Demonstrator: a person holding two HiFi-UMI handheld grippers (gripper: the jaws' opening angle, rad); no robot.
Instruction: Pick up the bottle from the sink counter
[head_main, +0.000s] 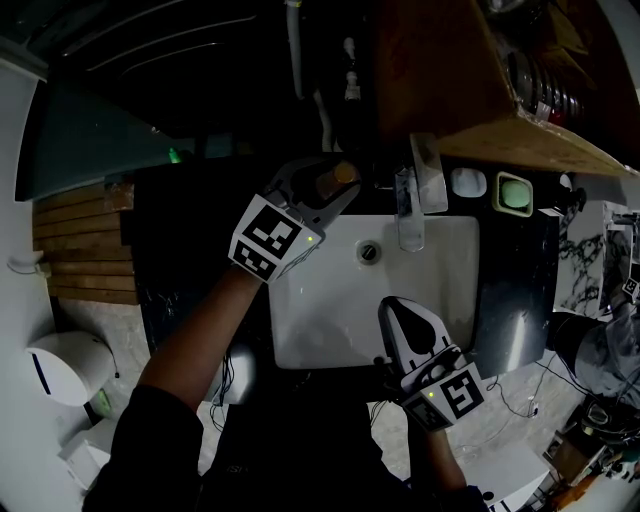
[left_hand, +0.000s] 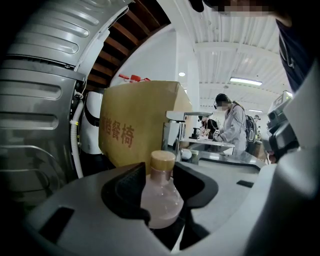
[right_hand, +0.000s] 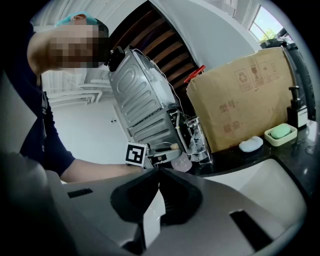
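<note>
Two handheld grippers reach over a white sink (head_main: 330, 330); nearest the person, the right gripper (head_main: 397, 305) hovers above the basin's front part, jaws pressed together with nothing between them. Farther back, at the sink's rear left corner by the dark counter (head_main: 200, 250), the left gripper (head_main: 338, 190) has its jaws either side of a small, upright, pinkish bottle (left_hand: 161, 197) with a tan cap, both pads against its round body. Behind it stands a large cardboard box (left_hand: 135, 120), and right of the faucet (head_main: 412, 200) lie a white soap (right_hand: 250, 144) and a green one in a dish (right_hand: 280, 132).
</note>
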